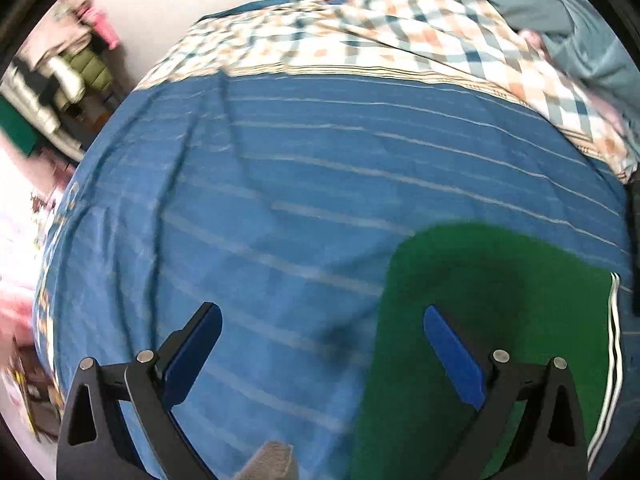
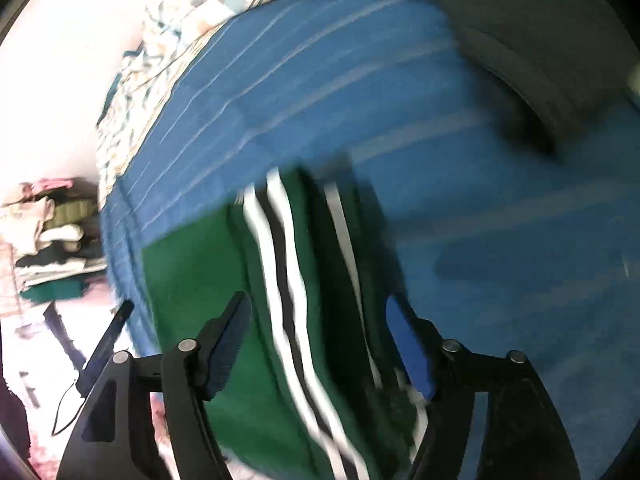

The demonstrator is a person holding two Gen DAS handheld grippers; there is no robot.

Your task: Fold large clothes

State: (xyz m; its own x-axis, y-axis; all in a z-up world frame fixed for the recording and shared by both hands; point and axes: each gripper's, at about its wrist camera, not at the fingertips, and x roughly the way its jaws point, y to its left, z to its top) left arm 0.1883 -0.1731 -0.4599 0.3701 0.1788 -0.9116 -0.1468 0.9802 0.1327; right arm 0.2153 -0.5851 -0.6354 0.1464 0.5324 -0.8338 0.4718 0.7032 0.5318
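Note:
A green garment (image 1: 492, 320) with white side stripes lies folded on the blue striped bedsheet (image 1: 280, 184), at the lower right in the left wrist view. My left gripper (image 1: 320, 310) hangs open above the sheet with nothing between its fingers, and its right finger (image 1: 452, 352) is over the garment's left edge. In the right wrist view the green garment (image 2: 192, 280) and its black and white stripes (image 2: 280, 264) are blurred. They run under and between the fingers of my right gripper (image 2: 316, 302). That gripper stands open and its pads do not press on the cloth.
A checked quilt (image 1: 400, 40) lies bunched along the far side of the bed, with grey-green cloth (image 1: 580, 12) behind it. A grey cushion-like mass (image 2: 532, 40) sits on the sheet at the upper right. A pile of folded clothes (image 1: 60, 80) stands beyond the bed's left edge.

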